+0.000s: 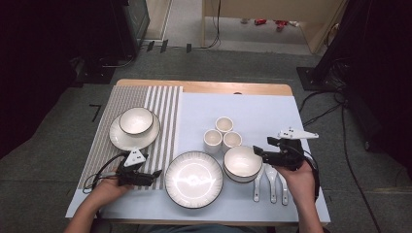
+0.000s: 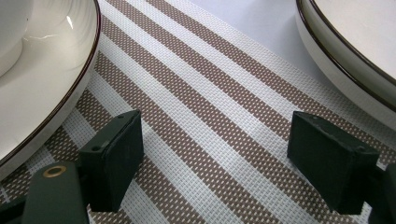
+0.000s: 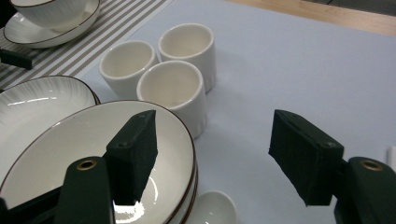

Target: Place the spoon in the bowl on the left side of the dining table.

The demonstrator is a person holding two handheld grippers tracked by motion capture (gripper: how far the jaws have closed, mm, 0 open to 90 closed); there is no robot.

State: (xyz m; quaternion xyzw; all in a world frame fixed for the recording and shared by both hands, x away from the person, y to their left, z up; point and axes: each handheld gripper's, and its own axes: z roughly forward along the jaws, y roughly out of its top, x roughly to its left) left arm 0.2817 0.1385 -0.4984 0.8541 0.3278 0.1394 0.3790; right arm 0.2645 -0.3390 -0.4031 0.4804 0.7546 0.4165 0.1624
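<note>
Right claw [image 1: 256,151] jaws spread wide, nothing gripped; in the right gripper view one jaw hangs over the inside of the bowl [image 3: 93,149] and the other over bare pale-blue mat [image 3: 289,60], so the bowl's near rim lies between them with no pad contact visible. Bowl [image 1: 241,162] looks to be the top of a short stack, sitting right of centre on the surface, near the front edge. Just behind it, three small white cups [image 1: 222,133] clustered, touching or nearly so. Right of the bowl, three white spoons [image 1: 271,182] side by side, partly under the right hand [image 1: 294,177]. Left of the bowl, a large dark-rimmed plate [image 1: 194,179], just beside it. Left claw [image 2: 215,154] also open and empty, low over the striped placemat [image 2: 205,93], between the large plate's rim and that of a second plate [image 1: 116,138] carrying another bowl [image 1: 136,120] at rear left. Left hand [image 1: 104,189] at front left corner.
</note>
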